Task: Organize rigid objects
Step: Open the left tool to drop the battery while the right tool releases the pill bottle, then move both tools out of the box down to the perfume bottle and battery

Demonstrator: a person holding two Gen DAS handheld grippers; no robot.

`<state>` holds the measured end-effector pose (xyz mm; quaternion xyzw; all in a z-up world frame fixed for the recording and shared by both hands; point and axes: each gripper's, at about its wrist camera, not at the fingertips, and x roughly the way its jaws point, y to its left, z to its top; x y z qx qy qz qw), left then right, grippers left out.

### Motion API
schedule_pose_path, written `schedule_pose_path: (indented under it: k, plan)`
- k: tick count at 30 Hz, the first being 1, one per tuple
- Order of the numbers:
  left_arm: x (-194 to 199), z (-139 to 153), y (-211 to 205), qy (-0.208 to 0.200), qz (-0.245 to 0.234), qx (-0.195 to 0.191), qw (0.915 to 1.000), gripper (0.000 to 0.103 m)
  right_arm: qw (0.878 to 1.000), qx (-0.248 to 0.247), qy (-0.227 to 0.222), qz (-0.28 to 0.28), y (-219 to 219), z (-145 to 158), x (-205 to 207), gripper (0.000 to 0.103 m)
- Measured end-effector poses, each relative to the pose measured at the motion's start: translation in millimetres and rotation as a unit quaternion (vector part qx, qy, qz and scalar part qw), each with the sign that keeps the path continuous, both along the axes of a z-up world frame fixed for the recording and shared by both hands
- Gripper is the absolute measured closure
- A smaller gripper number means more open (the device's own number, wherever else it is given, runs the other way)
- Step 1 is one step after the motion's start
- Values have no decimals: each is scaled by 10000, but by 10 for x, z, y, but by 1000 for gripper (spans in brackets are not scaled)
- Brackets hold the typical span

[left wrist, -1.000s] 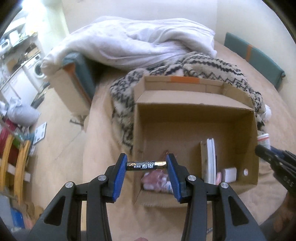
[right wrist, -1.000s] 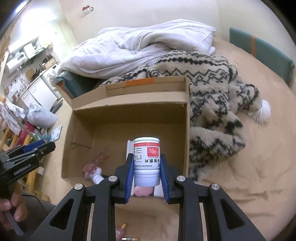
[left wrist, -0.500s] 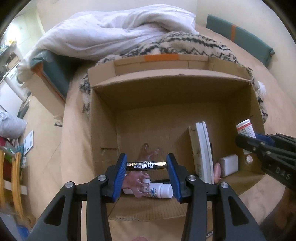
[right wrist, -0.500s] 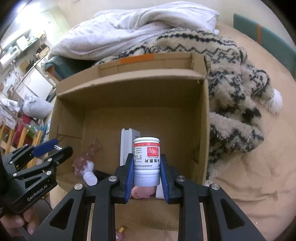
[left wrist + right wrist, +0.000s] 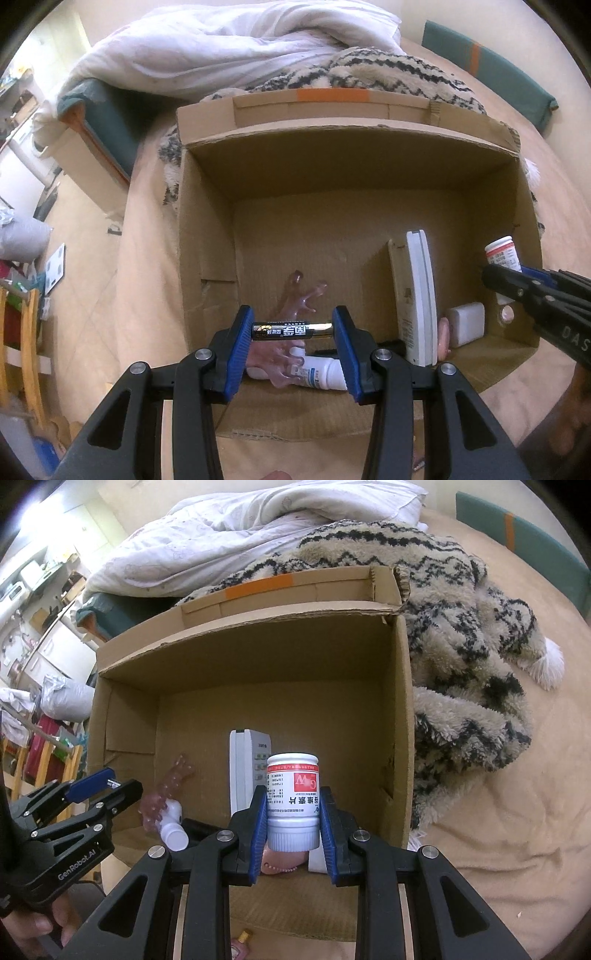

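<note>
Blankets are lying in a heap on the tan bed behind a big cardboard box (image 5: 207, 236). Someone's left gripper (image 5: 293, 334) is pinching a battery (image 5: 291, 330) end to end, holding it sideways over the near side of the box. Someone's right gripper (image 5: 293, 825) is squeezing a white pill bottle (image 5: 293, 801) upside down, also over the box. Down inside, a remote (image 5: 419, 295) is leaning on its edge, a small white bottle (image 5: 321, 376) is lying flat, and a pink toy (image 5: 295, 299) is resting beside it.
</note>
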<state>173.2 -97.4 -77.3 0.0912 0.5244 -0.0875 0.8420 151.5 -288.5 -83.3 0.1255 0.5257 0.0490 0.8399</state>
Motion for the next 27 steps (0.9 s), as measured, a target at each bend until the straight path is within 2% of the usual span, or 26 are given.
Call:
schedule_pose_path:
  k: [8, 9, 11, 12, 13, 14, 20, 27]
  plan:
    - [-12, 7, -22, -54, -66, -25, 10000, 60, 9998, 175, -49, 17, -3, 11, 0, 75]
    - [-19, 23, -22, -73, -75, -42, 9999, 55, 9997, 220, -74, 10, -9, 23, 2, 75]
    - [-38, 55, -21, -126, -84, -89, 9998, 26, 9996, 273, -123, -8, -19, 49, 1, 67]
    - [-50, 73, -25, -152, -97, -100, 9998, 23, 9993, 320, -177, -15, -26, 68, -7, 51]
    - [-57, 85, -32, -164, -117, -105, 9997, 23, 9991, 357, -235, -28, -33, 88, -12, 34]
    - [-66, 97, -43, -176, -151, -108, 9997, 23, 9988, 378, -300, -46, -40, 112, -21, 31]
    - [-91, 109, -93, -307, -263, 117, 9991, 22, 9987, 400, -323, -30, -44, 135, -12, 31]
    - [-126, 196, 38, -400, -86, -50, 9992, 22, 9987, 315, -397, 22, -22, 173, -43, 31]
